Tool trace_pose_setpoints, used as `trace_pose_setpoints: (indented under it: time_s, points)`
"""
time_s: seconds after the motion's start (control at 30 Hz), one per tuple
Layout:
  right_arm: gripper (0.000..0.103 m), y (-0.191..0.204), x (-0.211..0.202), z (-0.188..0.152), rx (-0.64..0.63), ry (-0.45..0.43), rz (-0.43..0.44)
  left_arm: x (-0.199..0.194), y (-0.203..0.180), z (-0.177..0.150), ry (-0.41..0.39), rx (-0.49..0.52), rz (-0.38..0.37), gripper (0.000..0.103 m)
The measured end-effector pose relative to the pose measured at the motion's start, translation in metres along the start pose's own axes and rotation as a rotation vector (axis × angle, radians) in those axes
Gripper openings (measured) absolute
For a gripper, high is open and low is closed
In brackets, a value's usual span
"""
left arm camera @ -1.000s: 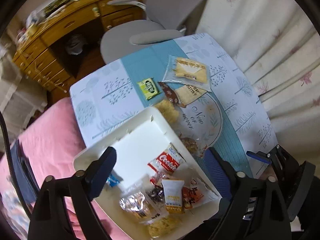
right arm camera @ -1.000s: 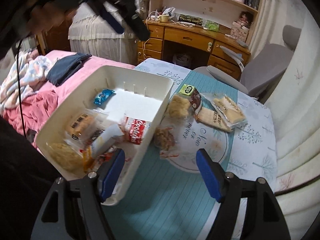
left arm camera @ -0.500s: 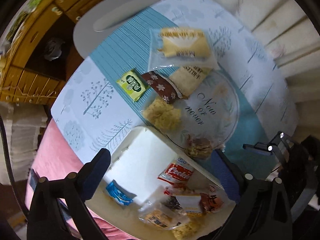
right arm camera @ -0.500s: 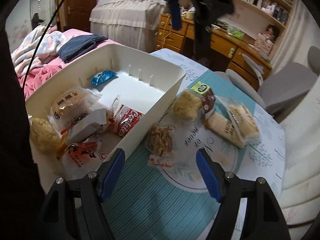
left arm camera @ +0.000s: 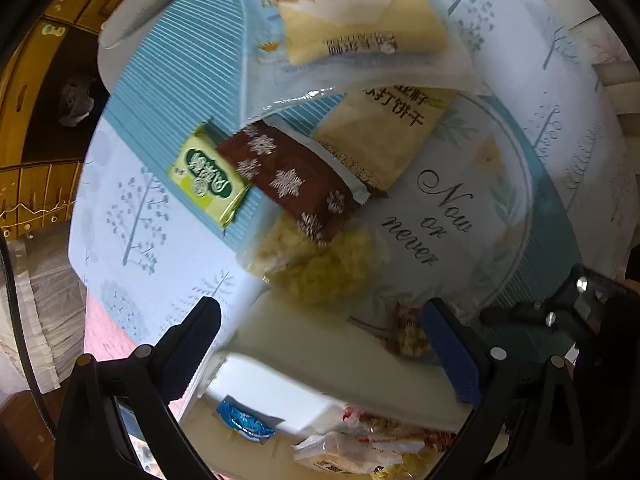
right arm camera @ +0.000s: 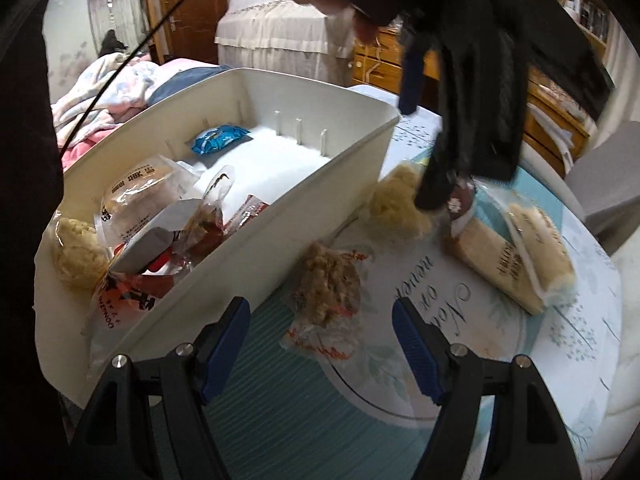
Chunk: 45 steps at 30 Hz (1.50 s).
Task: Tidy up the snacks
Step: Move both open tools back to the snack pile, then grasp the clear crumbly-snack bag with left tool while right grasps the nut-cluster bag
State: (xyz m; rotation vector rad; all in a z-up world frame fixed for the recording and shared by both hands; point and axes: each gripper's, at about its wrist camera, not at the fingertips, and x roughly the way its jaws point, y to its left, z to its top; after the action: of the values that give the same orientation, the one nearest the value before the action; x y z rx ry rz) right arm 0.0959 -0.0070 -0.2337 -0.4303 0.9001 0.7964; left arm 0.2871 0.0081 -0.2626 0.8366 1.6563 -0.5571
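- Jaws first: the right gripper [right arm camera: 320, 336] stands partly spread with nothing between its pads, low over the table just short of a clear-wrapped puff snack [right arm camera: 326, 292]. If it closes from here it may catch only the loose film at the near end, and the pack could slide out or tear.
- Bin [right arm camera: 280, 216] sits just left of that snack, its long wall touching or nearly touching the wrapper. A sideways sweep could wedge the pack against the wall instead of lifting it over.
- Packs already in the bin are heaped at the near end, some spilling over the rim; dropping another there could likely push one off toward the bed. The far end holds only a blue packet [right arm camera: 220, 138].
- Left gripper [left arm camera: 320, 344] hangs wide, jaws empty, over the yellow puff [left arm camera: 320, 268] beside the bin's far corner. In the right view one finger seems to rest on or near the brown bar [left arm camera: 292, 178]; contact cannot be confirmed.
- That brown bar overlaps the puff, a tan cracker pack [left arm camera: 380, 136] and a green packet [left arm camera: 206, 178], so a grab may drag neighbours along.
- Farthest, a large clear cake pack [left arm camera: 352, 20] lies over the cracker pack's end and could shift with it.
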Motion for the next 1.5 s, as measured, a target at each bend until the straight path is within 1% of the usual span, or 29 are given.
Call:
trace_pose_setpoints:
  time_s: [0.13, 0.3, 0.43, 0.5, 0.6, 0.67, 0.83, 0.87, 0.9, 0.93, 1.03, 1.17, 1.3, 1.47, 1.5]
  points:
    - [0.074, 0.006, 0.009, 0.0, -0.05, 0.002, -0.012, 0.017, -0.006, 0.011, 0.032, 0.035, 0.056, 0.1]
    - [0.074, 0.004, 0.018, -0.002, -0.076, 0.003, -0.001, 0.035, -0.008, 0.022, 0.088, 0.04, 0.067, 0.1]
    - [0.074, 0.003, 0.029, -0.001, -0.115, 0.012, -0.01, 0.048, -0.01, 0.03, 0.132, 0.049, 0.069, 0.1]
    - [0.073, 0.003, 0.032, 0.0, -0.126, 0.018, -0.012, 0.055, -0.011, 0.032, 0.147, 0.056, 0.085, 0.1]
    - [0.068, 0.003, 0.036, 0.0, -0.136, 0.023, -0.008, 0.062, -0.012, 0.035, 0.159, 0.053, 0.076, 0.1]
    - [0.061, 0.003, 0.039, 0.0, -0.139, 0.031, -0.004, 0.064, -0.012, 0.037, 0.159, 0.051, 0.078, 0.1]
    - [0.053, 0.007, 0.041, 0.003, -0.144, 0.048, -0.033, 0.065, -0.014, 0.038, 0.146, 0.044, 0.049, 0.098]
    - [0.049, 0.006, 0.041, 0.003, -0.138, 0.051, -0.044, 0.064, -0.008, 0.039, 0.142, 0.046, 0.043, 0.097]
    - [0.047, 0.006, 0.041, 0.003, -0.138, 0.053, -0.054, 0.063, -0.007, 0.039, 0.138, 0.045, 0.032, 0.095]
    - [0.047, 0.006, 0.04, 0.004, -0.139, 0.058, -0.051, 0.062, -0.005, 0.039, 0.137, 0.042, 0.017, 0.089]
    - [0.046, 0.006, 0.04, 0.004, -0.137, 0.068, -0.048, 0.059, 0.006, 0.033, 0.132, 0.021, -0.036, 0.079]
    - [0.046, 0.009, 0.037, 0.002, -0.126, 0.089, -0.041, 0.059, 0.015, 0.03, 0.119, 0.001, -0.05, 0.076]
    - [0.046, 0.012, 0.033, -0.002, -0.104, 0.108, -0.034, 0.057, 0.019, 0.027, 0.11, -0.022, -0.047, 0.072]
    - [0.046, 0.013, 0.025, -0.009, -0.045, 0.142, -0.035, 0.047, 0.014, 0.023, 0.107, -0.032, -0.028, 0.071]
    - [0.046, 0.013, 0.023, -0.01, -0.029, 0.146, -0.035, 0.048, 0.009, 0.016, 0.102, -0.036, -0.028, 0.071]
